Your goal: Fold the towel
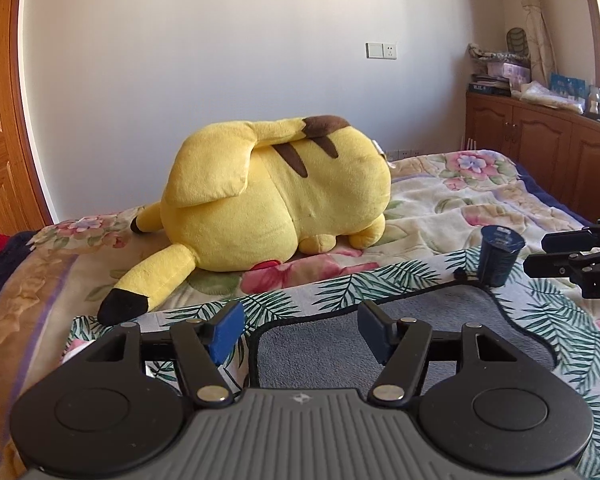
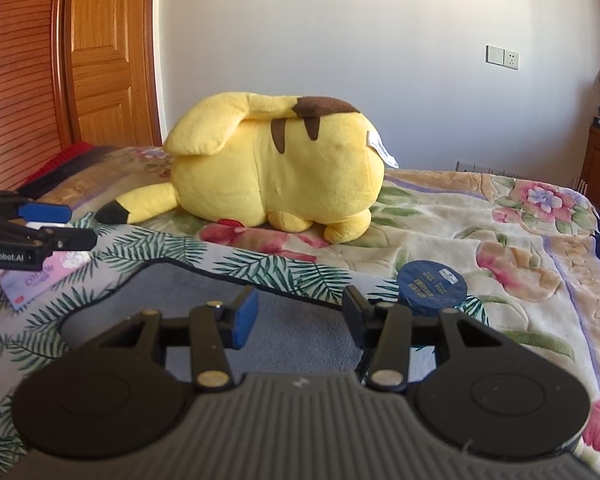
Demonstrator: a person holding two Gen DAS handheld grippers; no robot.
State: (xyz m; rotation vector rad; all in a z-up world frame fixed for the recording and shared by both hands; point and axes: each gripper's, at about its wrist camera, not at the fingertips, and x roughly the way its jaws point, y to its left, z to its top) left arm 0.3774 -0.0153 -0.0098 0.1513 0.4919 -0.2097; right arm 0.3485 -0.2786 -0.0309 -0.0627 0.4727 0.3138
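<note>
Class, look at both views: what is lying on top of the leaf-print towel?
A dark blue cup stands on the leaf-print towel. At its left, a pink packet lies partly hidden behind the left gripper.

You see a grey towel (image 1: 380, 344) with palm-leaf border, yellow plush (image 1: 276, 196) with brown stripes, floral blanket (image 2: 500, 232), dark blue cup (image 1: 498, 256).

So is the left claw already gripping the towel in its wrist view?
No: the left claw stands open above the towel, with nothing caught between its fingers.
</note>
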